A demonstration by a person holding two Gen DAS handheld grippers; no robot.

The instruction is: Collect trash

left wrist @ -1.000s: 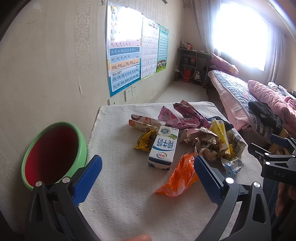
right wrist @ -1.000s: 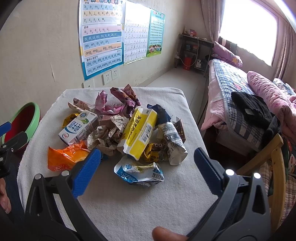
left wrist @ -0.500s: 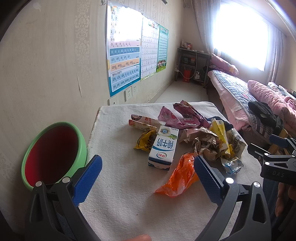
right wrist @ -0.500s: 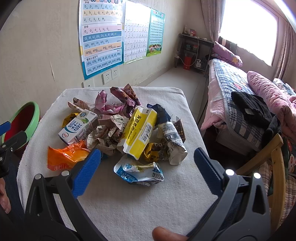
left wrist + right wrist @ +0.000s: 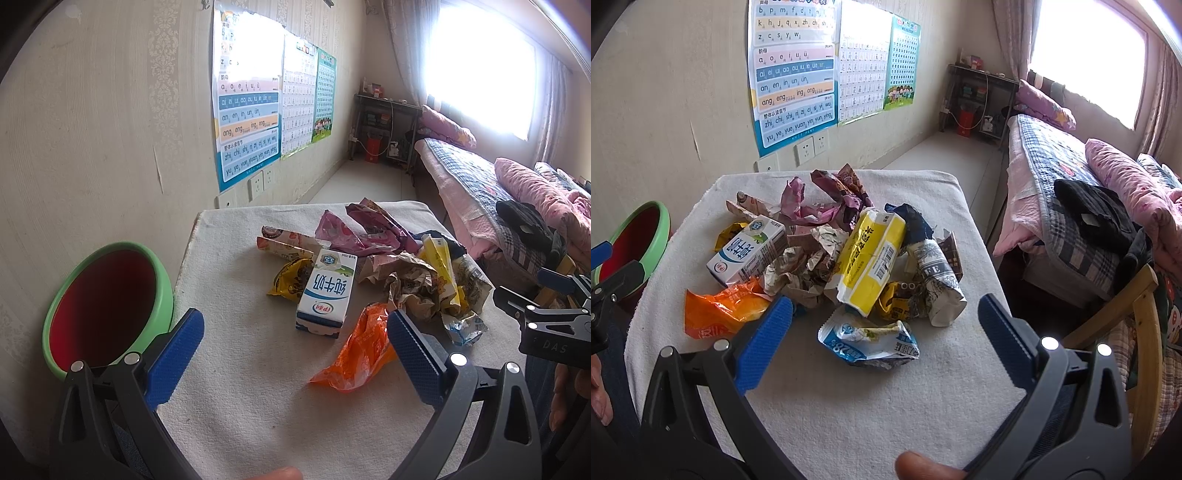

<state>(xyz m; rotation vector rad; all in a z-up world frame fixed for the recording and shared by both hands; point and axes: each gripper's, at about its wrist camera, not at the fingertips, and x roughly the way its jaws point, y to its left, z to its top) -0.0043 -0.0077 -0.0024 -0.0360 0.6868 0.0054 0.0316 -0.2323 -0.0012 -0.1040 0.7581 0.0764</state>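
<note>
A pile of trash lies on a table covered with white cloth [image 5: 240,369] [image 5: 886,406]: a white milk carton [image 5: 327,295] [image 5: 750,251], an orange wrapper [image 5: 364,350] [image 5: 716,310], a yellow packet [image 5: 871,258], crumpled brown paper [image 5: 410,280] [image 5: 801,269], pink and purple wrappers [image 5: 358,230] [image 5: 827,199] and a blue-white pouch [image 5: 871,341]. My left gripper [image 5: 295,350] is open, held low before the carton and orange wrapper, holding nothing. Open too, my right gripper [image 5: 884,332] frames the blue-white pouch without touching it.
A green basin with a red inside [image 5: 103,306] [image 5: 635,236] stands at the table's left edge against the wall. A bed [image 5: 1089,206] and a wooden chair [image 5: 1134,306] lie to the right. The other gripper shows at each view's side edge.
</note>
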